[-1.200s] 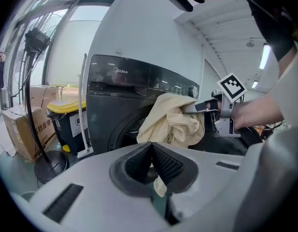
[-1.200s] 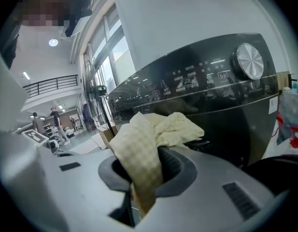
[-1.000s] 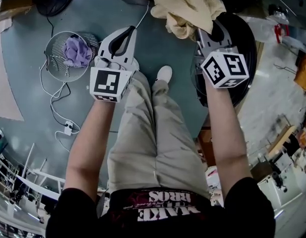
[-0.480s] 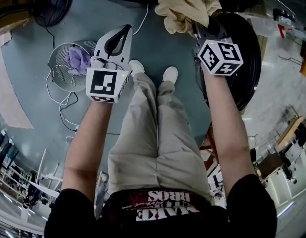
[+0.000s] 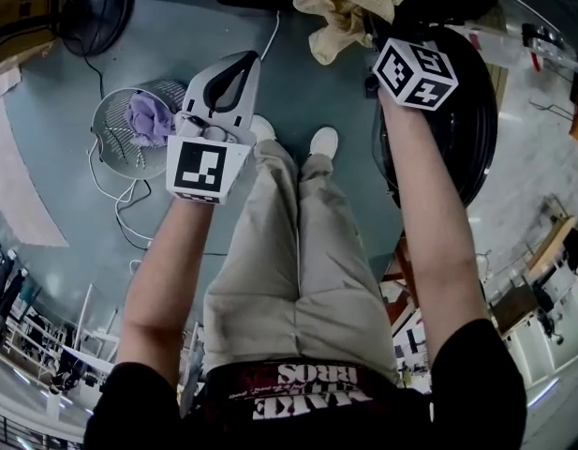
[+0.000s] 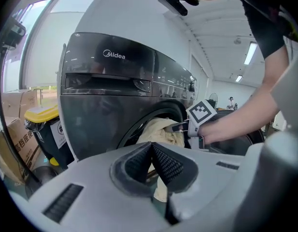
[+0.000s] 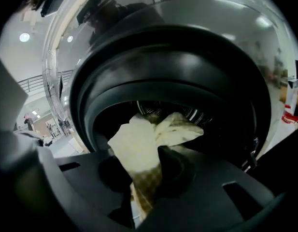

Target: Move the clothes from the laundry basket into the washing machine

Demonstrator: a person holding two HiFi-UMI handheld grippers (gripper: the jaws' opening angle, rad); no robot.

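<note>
Right arm (image 5: 438, 214) outstretched, right gripper (image 7: 144, 170) jaws clamping cream cloth (image 7: 139, 139), seemingly inside washing machine (image 6: 110, 81); left gripper (image 6: 151, 163) jaws clenched, empty.

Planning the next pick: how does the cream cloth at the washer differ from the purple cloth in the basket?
Colour: the cream cloth is pale yellow; the purple cloth is lilac.
Grip: the cream cloth is clamped in the right gripper; the purple cloth lies untouched.
Place: the cream cloth hangs at the washing machine opening; the purple cloth sits in the wire basket on the floor.
Both are crumpled.
</note>
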